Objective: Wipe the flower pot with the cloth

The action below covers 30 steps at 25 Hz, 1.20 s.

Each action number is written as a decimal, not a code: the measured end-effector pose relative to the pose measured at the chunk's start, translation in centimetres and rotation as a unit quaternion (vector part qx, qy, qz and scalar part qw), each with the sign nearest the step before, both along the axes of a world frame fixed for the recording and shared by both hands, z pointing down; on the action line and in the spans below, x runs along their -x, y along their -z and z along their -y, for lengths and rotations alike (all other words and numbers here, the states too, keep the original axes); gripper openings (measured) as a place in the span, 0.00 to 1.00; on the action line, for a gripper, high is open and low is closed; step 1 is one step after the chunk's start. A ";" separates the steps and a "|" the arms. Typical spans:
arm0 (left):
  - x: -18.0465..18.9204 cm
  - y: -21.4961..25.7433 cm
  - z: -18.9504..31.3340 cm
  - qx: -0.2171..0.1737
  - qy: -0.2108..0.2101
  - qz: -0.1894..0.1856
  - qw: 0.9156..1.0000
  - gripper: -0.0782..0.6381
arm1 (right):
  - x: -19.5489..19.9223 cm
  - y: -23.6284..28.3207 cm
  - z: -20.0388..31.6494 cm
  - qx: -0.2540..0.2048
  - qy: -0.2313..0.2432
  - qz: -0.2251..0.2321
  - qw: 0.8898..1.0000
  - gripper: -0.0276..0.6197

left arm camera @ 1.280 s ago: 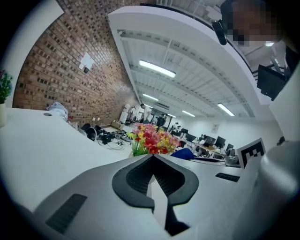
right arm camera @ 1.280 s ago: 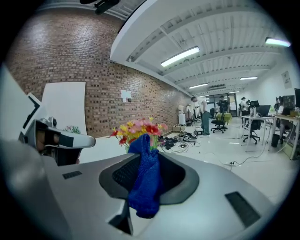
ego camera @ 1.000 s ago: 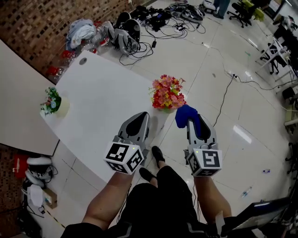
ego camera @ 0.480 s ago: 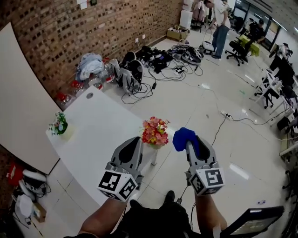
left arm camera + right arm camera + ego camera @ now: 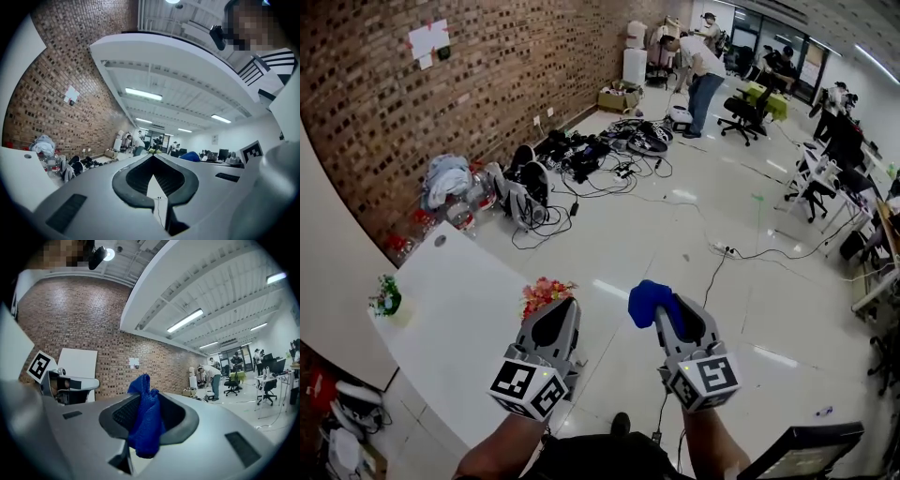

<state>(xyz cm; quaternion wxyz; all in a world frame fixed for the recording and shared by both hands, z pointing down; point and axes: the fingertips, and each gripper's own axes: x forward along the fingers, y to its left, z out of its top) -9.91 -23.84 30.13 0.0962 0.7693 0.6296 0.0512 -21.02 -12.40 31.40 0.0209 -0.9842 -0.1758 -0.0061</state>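
The flower pot's red and orange blooms [image 5: 543, 292] stand at the white table's [image 5: 459, 323] right edge, half hidden behind my left gripper [image 5: 566, 306]; the pot itself is hidden. That gripper is shut with nothing in it [image 5: 153, 160]. My right gripper [image 5: 664, 307] is shut on a blue cloth [image 5: 648, 301], held in the air to the right of the flowers and apart from them. In the right gripper view the cloth [image 5: 146, 420] hangs bunched between the jaws. Both gripper views look level across the room, not at the pot.
A small pot with a green plant [image 5: 386, 298] sits at the table's left end. Bags and cables [image 5: 581, 155] lie on the floor by the brick wall. A person [image 5: 698, 66] bends over at the far end, near office chairs [image 5: 748, 103].
The head view has swung up from the table to the room. Both grippers now point level, and the flowers have slipped behind my left gripper. The cloth stays clamped.
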 end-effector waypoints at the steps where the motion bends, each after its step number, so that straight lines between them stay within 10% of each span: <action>1: 0.5 -0.2 -1.1 -0.001 -0.004 0.001 1.000 0.12 | 0.6 0.1 -0.8 0.002 -0.001 0.001 1.000 0.19; 20: -0.4 -0.4 -17.7 0.010 -0.107 0.029 0.994 0.12 | 0.8 1.5 -14.1 -0.008 -0.084 -0.011 0.996 0.19; 30: -3.0 -1.4 -29.9 -0.005 -0.073 0.024 0.997 0.11 | -1.4 1.0 -26.4 -0.015 -0.052 -0.020 0.998 0.19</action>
